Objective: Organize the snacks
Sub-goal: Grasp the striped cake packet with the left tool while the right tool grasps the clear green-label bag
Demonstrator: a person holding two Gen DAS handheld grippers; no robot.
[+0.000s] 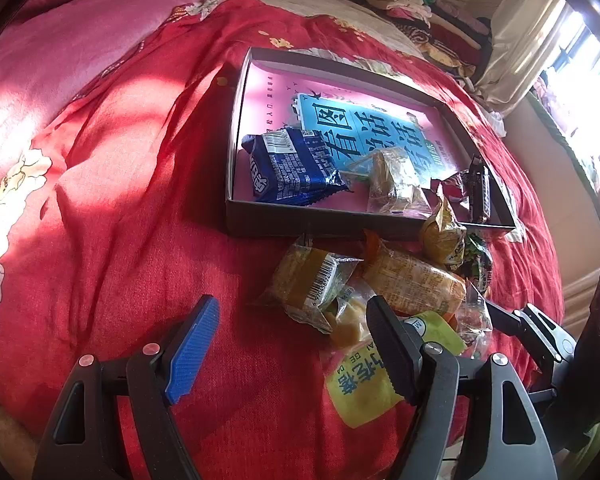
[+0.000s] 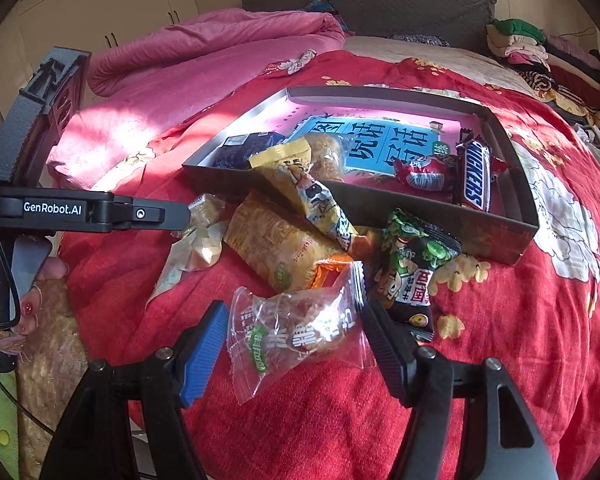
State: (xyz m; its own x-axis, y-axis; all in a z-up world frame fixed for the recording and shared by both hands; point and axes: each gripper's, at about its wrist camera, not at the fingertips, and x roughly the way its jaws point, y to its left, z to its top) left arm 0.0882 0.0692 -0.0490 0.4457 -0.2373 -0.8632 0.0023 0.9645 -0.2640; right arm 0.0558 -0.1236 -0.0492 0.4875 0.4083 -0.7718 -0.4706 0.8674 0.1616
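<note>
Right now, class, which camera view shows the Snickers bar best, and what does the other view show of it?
The right wrist view: the Snickers bar lies face up in the box, its name readable. The left wrist view shows it small and edge-on by the box's right wall, lettering barely legible.
</note>
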